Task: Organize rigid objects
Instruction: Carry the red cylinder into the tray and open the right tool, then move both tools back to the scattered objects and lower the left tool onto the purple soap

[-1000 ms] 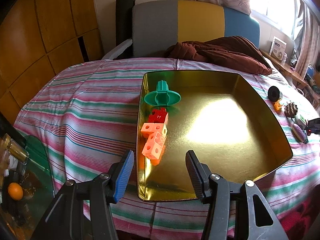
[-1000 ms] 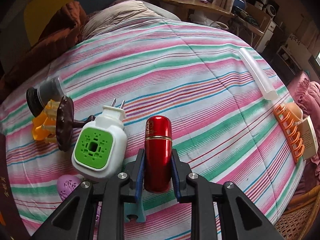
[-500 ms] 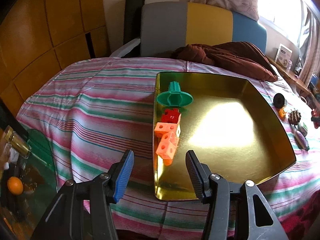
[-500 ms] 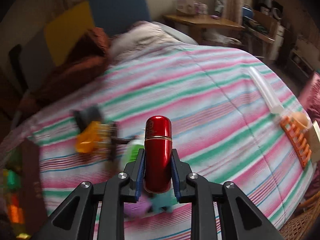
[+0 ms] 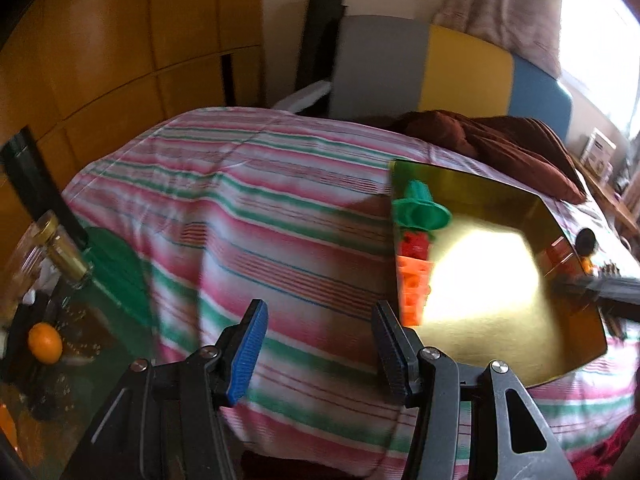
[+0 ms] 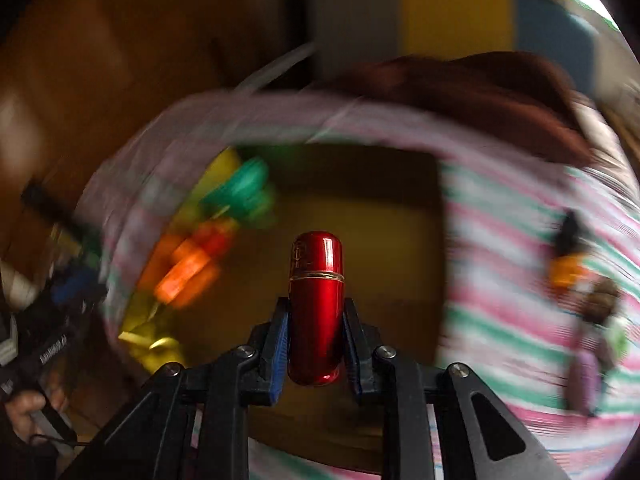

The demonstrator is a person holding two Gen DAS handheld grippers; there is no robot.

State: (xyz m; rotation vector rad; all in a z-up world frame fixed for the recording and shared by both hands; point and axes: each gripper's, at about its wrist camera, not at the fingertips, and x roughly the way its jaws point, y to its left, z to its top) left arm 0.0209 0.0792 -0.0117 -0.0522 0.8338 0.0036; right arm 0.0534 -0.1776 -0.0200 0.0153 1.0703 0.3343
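Note:
My right gripper [image 6: 316,308] is shut on a glossy red capsule-shaped case [image 6: 316,280], which it holds above the gold tray [image 6: 392,240]; the view is heavily blurred. Along the tray's left side lie a green piece [image 5: 420,210], a red block [image 5: 416,246] and orange blocks [image 5: 412,292]. My left gripper [image 5: 320,316] is open with nothing between its fingers, over the striped bedspread [image 5: 260,220] just left of the tray [image 5: 472,188]. The right gripper shows as a dark blur [image 5: 612,288] at the tray's right edge.
Loose items lie on the bedspread right of the tray: an orange-and-black piece [image 6: 566,268], a brown one [image 6: 600,300], a purple one [image 6: 584,372]. A brown blanket [image 5: 500,140] lies behind the tray. A glass side table holds an orange [image 5: 45,344] and a jar [image 5: 52,236].
The right gripper swung fast to the left with the red case, from the loose items to over the tray. The left gripper shifted left, so the tray now sits at its right.

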